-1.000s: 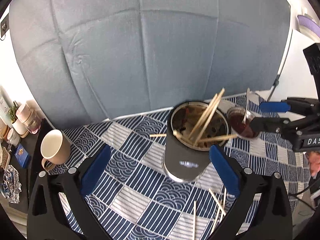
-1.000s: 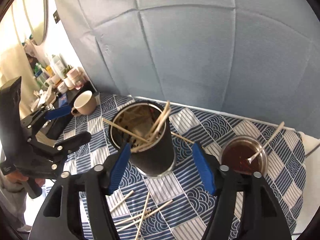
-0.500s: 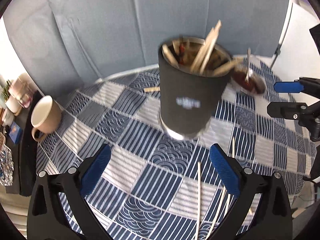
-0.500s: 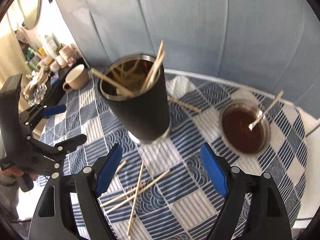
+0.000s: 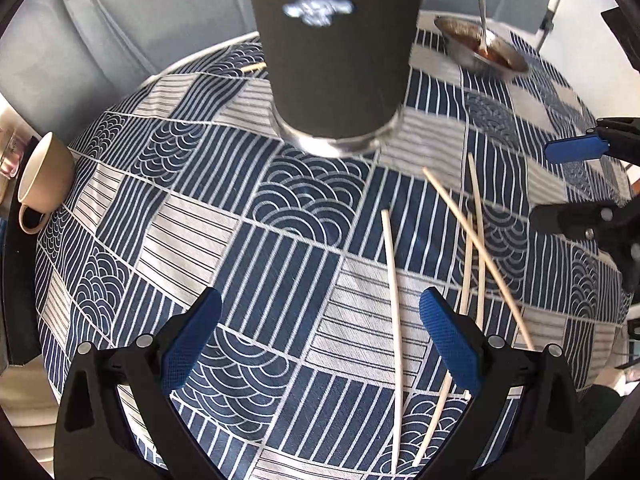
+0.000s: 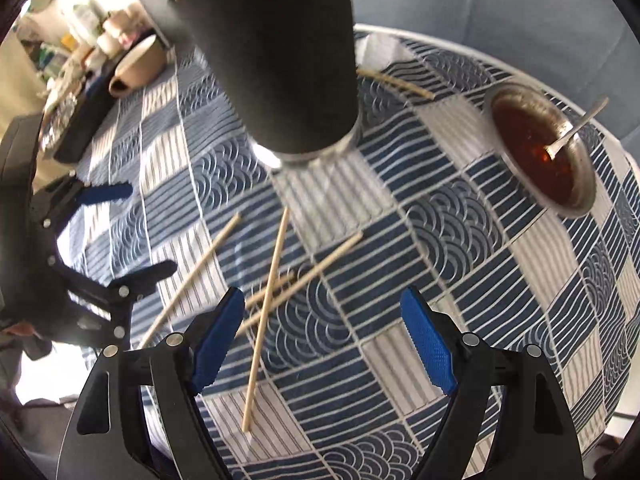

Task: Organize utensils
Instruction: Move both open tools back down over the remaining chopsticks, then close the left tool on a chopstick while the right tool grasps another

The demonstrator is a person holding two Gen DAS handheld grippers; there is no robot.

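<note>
A tall black tumbler (image 5: 336,48) with a steel base stands on the blue patterned tablecloth (image 5: 240,248); it also shows in the right wrist view (image 6: 280,60), with wooden chopsticks at its rim. Several loose chopsticks (image 5: 394,304) lie on the cloth in front of it, also seen in the right wrist view (image 6: 266,304). My left gripper (image 5: 320,344) is open and empty, low over the cloth, with one chopstick between its fingers. My right gripper (image 6: 324,340) is open and empty over the chopstick pile.
A steel bowl of dark red sauce with a spoon (image 6: 540,148) sits right of the tumbler, and shows in the left wrist view (image 5: 480,48). A beige mug (image 5: 42,184) lies at the table's left edge. One chopstick (image 6: 394,82) lies behind the tumbler.
Both grippers have dropped low toward the cloth and the loose chopsticks in front of the tumbler, which now fills the top of both views. Both stay open.
</note>
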